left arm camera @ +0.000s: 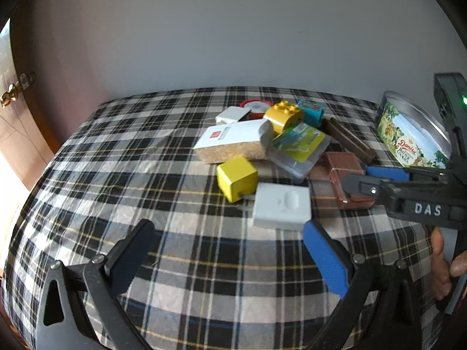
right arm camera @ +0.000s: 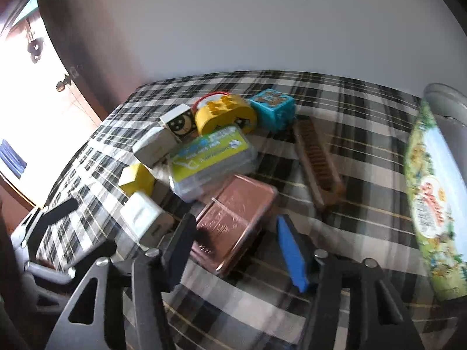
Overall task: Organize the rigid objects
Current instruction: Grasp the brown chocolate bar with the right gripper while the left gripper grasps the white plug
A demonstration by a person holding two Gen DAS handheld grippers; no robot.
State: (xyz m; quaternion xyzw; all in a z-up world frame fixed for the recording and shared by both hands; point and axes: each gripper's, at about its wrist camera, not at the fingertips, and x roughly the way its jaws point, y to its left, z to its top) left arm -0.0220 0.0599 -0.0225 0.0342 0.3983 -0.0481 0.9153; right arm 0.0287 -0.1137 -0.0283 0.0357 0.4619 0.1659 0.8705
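Right gripper [right arm camera: 238, 243] straddles the brown case [right arm camera: 233, 221] beside the cookie tin [right arm camera: 432, 198], pads not touching; left gripper [left arm camera: 227, 258] gapes wide.

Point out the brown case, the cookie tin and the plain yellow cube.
brown case [right arm camera: 236, 213]: right wrist view, on its top face.
cookie tin [left arm camera: 408, 137]: left wrist view, on its printed side wall.
plain yellow cube [left arm camera: 238, 178]: left wrist view, on its front face.

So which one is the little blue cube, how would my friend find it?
Start at the plaid tablecloth and find the heap of small things in its middle. At the far end, beside the yellow toy brick, sits the teal cube. It is the only blue-green block, with an orange picture on top.
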